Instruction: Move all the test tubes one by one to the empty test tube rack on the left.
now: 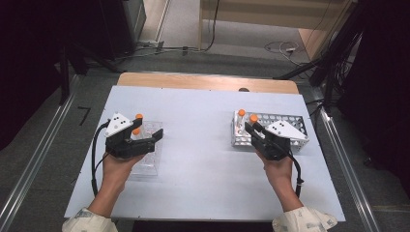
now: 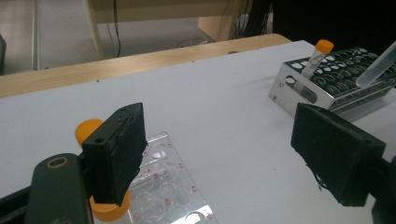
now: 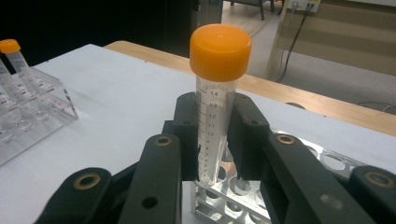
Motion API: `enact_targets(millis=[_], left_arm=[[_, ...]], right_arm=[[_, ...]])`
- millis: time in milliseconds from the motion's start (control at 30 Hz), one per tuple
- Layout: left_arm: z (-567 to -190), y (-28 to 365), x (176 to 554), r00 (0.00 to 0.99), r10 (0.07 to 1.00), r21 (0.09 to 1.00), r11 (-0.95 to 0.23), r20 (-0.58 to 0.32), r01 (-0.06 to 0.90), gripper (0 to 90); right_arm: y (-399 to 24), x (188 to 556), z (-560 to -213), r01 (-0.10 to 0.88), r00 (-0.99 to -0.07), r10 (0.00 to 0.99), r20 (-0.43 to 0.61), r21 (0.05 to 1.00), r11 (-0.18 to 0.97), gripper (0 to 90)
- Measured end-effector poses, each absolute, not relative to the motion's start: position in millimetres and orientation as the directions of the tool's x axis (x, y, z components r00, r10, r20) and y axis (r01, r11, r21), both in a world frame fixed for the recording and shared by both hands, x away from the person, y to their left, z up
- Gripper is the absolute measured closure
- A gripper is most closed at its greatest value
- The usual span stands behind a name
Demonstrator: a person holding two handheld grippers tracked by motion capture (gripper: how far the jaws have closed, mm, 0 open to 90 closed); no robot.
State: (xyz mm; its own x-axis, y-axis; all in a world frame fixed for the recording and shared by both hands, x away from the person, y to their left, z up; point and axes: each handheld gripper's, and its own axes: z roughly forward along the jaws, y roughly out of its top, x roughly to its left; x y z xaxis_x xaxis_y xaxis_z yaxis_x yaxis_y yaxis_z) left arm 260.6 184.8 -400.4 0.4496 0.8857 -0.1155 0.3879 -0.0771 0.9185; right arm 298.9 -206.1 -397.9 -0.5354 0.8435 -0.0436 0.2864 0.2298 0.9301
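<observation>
A person's right gripper (image 3: pixel 215 140) is clenched on a clear plastic tube (image 3: pixel 215 133) with an orange screw cap (image 3: pixel 220 51), held upright between the two black pads just under the cap, its lower end directly above the holes of a metal rack (image 3: pixel 233 196) that sits beneath the jaws. The tube looks light and stiff, with a smooth, printed wall that could slip in a loose hold – the pads grip it on the straight upper wall, which seems the safest place, since the cap is wider and the tip tapers. A second capped tube (image 1: pixel 240 117) stands in the rack just beyond the gripper in the high view. The left gripper (image 2: pixel 233 154) hangs released – its jaws stand wide apart with nothing between them, above a clear plastic tray (image 2: pixel 173 196) lying below and slightly to its left, beside an orange-capped tube (image 2: pixel 88 131) behind its left pad.
</observation>
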Motion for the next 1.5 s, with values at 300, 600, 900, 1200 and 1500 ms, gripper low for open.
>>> enact_targets(millis=[300, 600, 900, 1200, 1500], left_arm=[[-400, 176, 258, 0.475, 0.873, 0.919, -0.092, -0.111, 0.382, 18.9], [-400, 170, 257, 0.492, 0.865, 0.919, -0.108, -0.102, 0.380, 18.9], [-400, 163, 256, 0.510, 0.855, 0.919, -0.118, -0.099, 0.377, 19.0], [-400, 161, 255, 0.520, 0.848, 0.920, -0.119, -0.101, 0.373, 19.0], [-400, 154, 254, 0.540, 0.836, 0.920, -0.131, -0.098, 0.370, 19.1]], right_arm=[[-193, 295, -402, 0.289, -0.570, 0.820, -0.041, 0.925, 0.247, 72.1], [-178, 292, -407, 0.288, -0.610, 0.791, -0.046, 0.918, 0.274, 72.1], [-168, 288, -410, 0.291, -0.643, 0.765, -0.035, 0.913, 0.287, 72.1], [-159, 284, -412, 0.285, -0.667, 0.744, -0.037, 0.910, 0.301, 72.1], [-146, 280, -417, 0.281, -0.698, 0.715, -0.034, 0.906, 0.317, 72.1]])
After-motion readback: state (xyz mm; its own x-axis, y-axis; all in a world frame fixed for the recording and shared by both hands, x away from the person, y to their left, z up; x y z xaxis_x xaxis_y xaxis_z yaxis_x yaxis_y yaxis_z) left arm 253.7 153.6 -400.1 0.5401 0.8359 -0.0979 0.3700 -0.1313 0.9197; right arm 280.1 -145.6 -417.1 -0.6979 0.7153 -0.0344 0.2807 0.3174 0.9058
